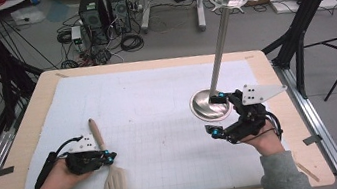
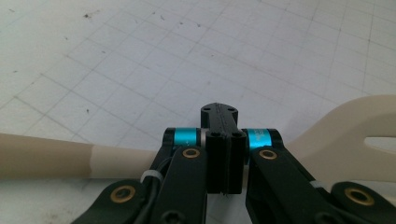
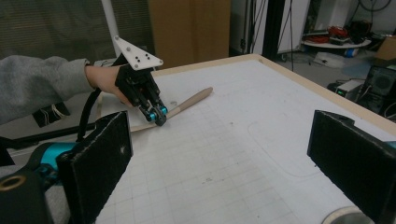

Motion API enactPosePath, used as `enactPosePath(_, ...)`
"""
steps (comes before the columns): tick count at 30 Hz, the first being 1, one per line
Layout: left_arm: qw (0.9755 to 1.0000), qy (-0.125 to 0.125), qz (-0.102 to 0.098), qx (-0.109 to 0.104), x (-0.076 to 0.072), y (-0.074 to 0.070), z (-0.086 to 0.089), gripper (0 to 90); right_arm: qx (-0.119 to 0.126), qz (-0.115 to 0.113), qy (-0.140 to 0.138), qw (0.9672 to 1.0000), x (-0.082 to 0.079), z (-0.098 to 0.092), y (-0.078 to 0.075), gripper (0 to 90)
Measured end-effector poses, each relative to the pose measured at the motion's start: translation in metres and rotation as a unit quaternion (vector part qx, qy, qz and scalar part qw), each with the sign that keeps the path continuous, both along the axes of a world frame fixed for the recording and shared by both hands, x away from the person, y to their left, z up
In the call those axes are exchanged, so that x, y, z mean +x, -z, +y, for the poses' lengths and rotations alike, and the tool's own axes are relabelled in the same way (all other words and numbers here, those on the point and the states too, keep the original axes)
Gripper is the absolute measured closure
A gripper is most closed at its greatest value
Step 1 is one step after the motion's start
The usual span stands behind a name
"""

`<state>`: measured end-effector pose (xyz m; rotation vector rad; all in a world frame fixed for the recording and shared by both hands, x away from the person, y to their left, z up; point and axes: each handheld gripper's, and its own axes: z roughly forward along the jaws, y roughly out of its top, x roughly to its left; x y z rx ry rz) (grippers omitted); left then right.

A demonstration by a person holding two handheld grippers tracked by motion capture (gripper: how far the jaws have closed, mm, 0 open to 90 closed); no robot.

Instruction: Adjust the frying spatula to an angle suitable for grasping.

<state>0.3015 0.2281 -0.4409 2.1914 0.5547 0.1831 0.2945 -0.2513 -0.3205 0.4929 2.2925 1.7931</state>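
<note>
A spatula with a wooden handle and a beige slotted head lies at the near left of the mat. My left gripper sits across its neck. In the left gripper view the jaws are closed pad to pad above the spatula, with nothing showing between them. A metal stand with a round base and a tall pole is at the right. My right gripper stands open beside that base, its jaws wide apart and empty. The right gripper view also shows the left gripper on the spatula.
A white gridded mat covers the wooden table. The stand's base rim shows at the lower right of the right gripper view. Computer towers, cables and black tripod legs stand on the floor beyond the table.
</note>
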Motion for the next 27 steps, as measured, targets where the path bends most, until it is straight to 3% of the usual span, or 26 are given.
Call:
enactPosePath(3, 1.0000, -0.001, -0.002, -0.001, -0.001, 0.000, 0.000, 89.7, -0.001, -0.001, -0.004, 1.0000, 0.001, 0.002, -0.001, 5.6)
enactPosePath(5, 0.9997, -0.005, -0.024, 0.001, -0.001, -0.002, 0.002, 89.7, -0.003, 0.002, -0.003, 1.0000, 0.001, 0.002, 0.000, 5.6)
enactPosePath(7, 0.9989, -0.012, -0.043, -0.011, 0.000, -0.006, 0.006, 89.8, -0.004, -0.001, -0.001, 1.0000, 0.001, 0.002, -0.001, 5.6)
enactPosePath(11, 0.9980, -0.026, -0.055, -0.019, 0.006, -0.011, 0.017, 89.7, -0.005, 0.001, 0.000, 1.0000, -0.001, 0.001, -0.001, 5.6)
enactPosePath(24, 0.9957, -0.072, -0.050, -0.031, 0.029, -0.003, 0.051, 89.6, -0.013, 0.001, 0.016, 0.9998, -0.015, -0.010, 0.001, 5.6)
enactPosePath(27, 0.9955, -0.080, -0.048, -0.017, 0.033, 0.000, 0.057, 89.6, -0.016, 0.003, 0.019, 0.9997, -0.018, -0.012, 0.002, 5.6)
